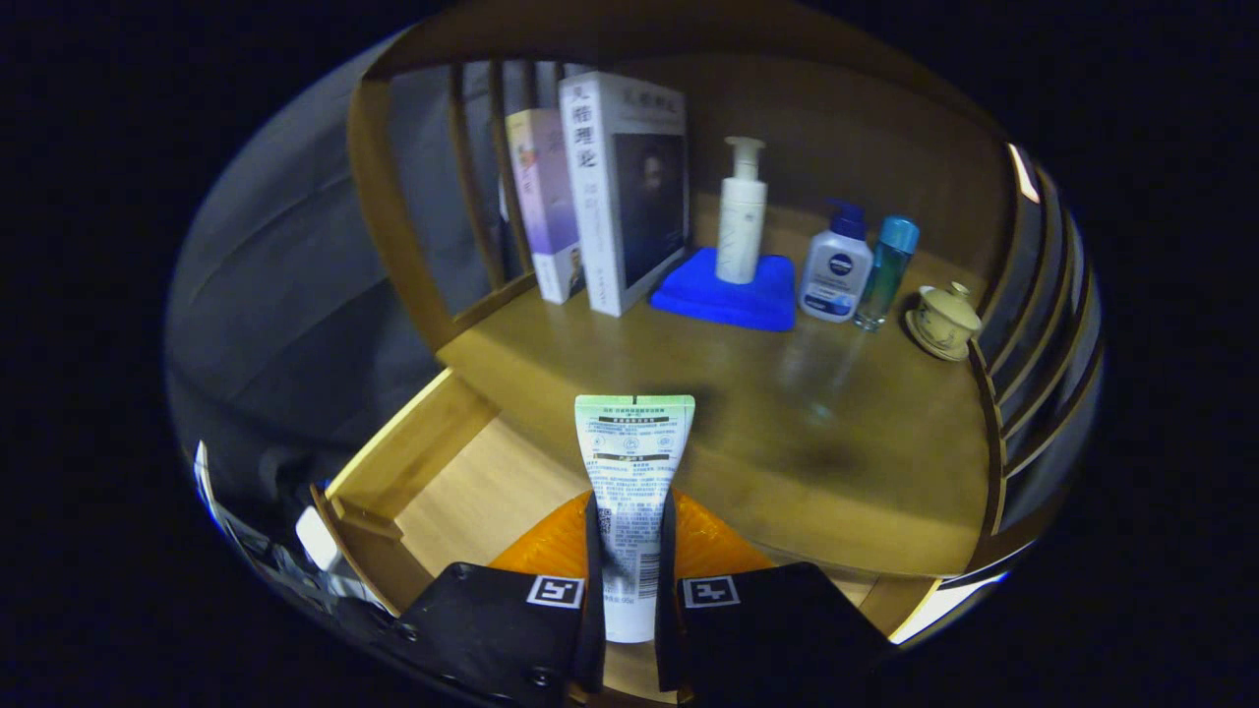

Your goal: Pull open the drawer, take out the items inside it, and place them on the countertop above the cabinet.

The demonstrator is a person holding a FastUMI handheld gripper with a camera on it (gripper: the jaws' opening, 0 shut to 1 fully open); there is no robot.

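Tube, flat and glossy with a crimped end, sits clamped between both fingers of my tool, raised over the open wooden drawer, just before the smooth desk.

- Two upright books are seen at the far left.
- A pump bottle is stood on a folded blue cloth.
- A white bottle, a teal bottle and a lidded cup are lined up rightward.
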